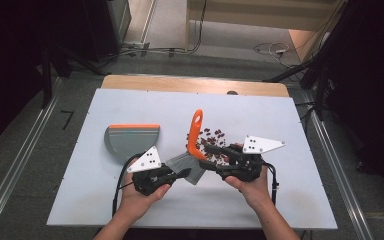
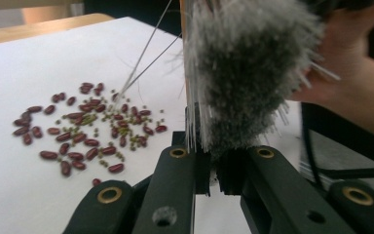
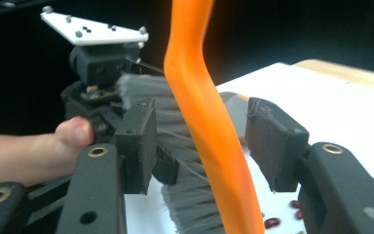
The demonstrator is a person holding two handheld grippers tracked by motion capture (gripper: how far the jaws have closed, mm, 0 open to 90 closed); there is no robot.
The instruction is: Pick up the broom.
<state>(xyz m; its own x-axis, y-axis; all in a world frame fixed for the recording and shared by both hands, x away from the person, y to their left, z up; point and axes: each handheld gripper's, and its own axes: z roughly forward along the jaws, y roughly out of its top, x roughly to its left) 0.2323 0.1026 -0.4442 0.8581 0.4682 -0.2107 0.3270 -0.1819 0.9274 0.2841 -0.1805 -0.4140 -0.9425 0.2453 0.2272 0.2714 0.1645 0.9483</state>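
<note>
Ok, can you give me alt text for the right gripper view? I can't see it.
An orange brush handle rises between the right gripper's open fingers, neither pad touching it. Behind it, the left gripper is clamped on the brush's grey bristles. A few red beans lie on the white table at lower right.

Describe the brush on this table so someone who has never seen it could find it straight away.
On the white table, look near the middle, just left of the scatter of red beans. The brush stands between the person's two hands, its grey bristles pinched in the left tongs. Unlike the flat grey dustpan farther left, it has a curved bright orange handle pointing away from the person.
</note>
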